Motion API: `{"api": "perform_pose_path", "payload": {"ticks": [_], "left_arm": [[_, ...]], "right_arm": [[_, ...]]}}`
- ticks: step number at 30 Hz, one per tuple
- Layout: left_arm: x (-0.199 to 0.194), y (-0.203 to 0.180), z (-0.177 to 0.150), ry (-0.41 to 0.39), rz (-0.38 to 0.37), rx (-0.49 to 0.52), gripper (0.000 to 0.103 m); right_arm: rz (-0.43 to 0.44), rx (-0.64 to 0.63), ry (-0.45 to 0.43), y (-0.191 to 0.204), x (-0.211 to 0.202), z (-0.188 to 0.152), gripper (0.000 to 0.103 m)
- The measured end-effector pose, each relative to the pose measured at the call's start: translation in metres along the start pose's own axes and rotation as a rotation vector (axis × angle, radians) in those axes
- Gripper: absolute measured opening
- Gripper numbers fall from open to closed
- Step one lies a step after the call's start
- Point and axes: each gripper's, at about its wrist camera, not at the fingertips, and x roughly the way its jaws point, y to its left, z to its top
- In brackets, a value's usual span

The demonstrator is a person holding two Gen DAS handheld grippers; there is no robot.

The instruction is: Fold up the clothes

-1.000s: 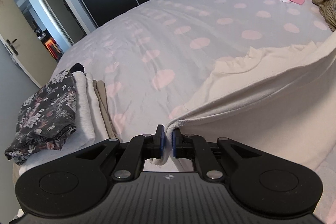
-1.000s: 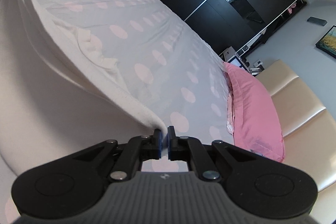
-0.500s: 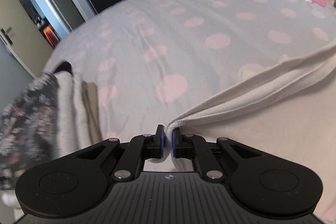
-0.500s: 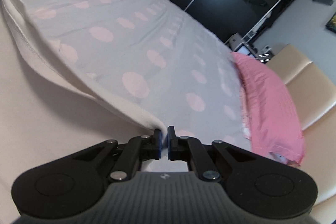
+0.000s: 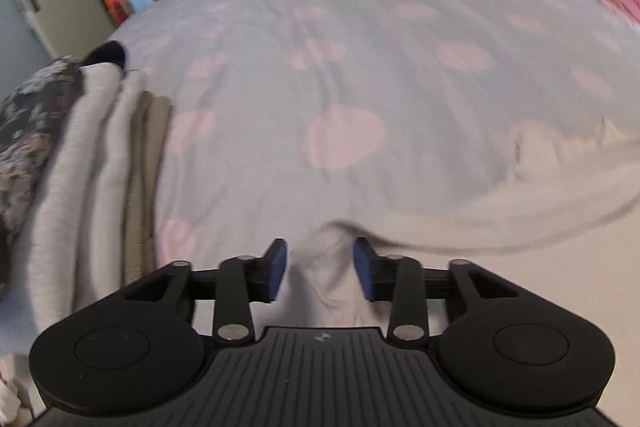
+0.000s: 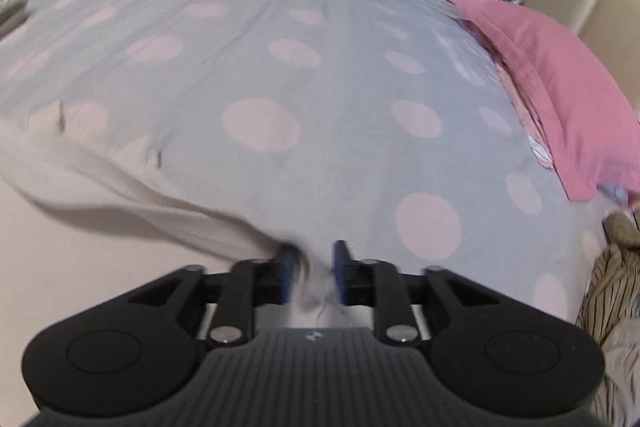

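Both grippers had just been opening, and each had a corner of the cream garment between its jaws.

Left gripper (image 5: 320, 269): jaws spread, blue pads clear of the cloth on both sides. A crumpled corner of the cream garment (image 5: 500, 267) lay in the gap at lower centre of the left wrist view, no longer pinched. From there its folded edge ran toward the right edge of the frame, resting on the dotted bedspread (image 5: 360, 67).

Right gripper (image 6: 310, 273): jaws parted less widely. The other corner sat bunched between them at lower centre of the right wrist view; motion blur made it hard to tell whether the left pad touched it. The garment (image 6: 80, 259) filled the lower left of that frame.

Reading: the corners were held apart so that the fold would land with a straight edge; the release is presumably meant to leave that fold flat on the bed. This fold appears laid down, smoothing not yet done.

A stack of folded clothes (image 5: 80, 167) stood at the left edge of the left wrist view, probably where this piece goes. A pink pillow (image 6: 560, 87) lay at right, and an unfolded striped garment (image 6: 612, 291) at the lower right edge.
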Motion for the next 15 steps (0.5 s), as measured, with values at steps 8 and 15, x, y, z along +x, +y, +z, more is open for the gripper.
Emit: {"api": "perform_pose_path", "payload": {"ticks": [8, 15], "left_arm": [[-0.037, 0.003, 0.001, -0.031, -0.066, 0.022, 0.044], [-0.042, -0.043, -0.017, -0.003, -0.223, 0.069, 0.033]], "right_arm": [[0.04, 0.085, -0.002, -0.013, -0.028, 0.002, 0.035], [0.25, 0.142, 0.041, 0.018, -0.036, -0.017, 0.016]]}}
